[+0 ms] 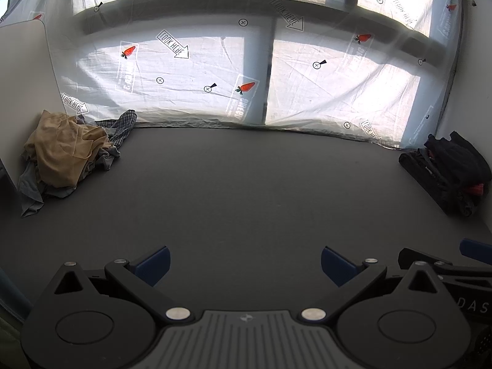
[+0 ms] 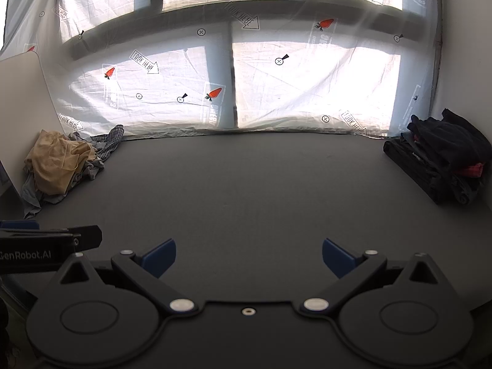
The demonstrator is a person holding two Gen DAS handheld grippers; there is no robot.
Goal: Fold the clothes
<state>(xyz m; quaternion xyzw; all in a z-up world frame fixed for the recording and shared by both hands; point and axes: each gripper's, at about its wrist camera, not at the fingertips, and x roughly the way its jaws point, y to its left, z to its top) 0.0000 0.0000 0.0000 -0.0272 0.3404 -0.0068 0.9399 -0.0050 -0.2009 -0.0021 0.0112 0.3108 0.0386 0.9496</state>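
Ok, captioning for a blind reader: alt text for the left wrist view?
Open left gripper hovers empty over a bare dark table. A crumpled clothes pile sits far left, folded dark clothes far right.

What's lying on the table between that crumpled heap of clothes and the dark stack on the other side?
Nothing: between the crumpled heap and the dark stack the grey table is bare. Both wrist views show it.
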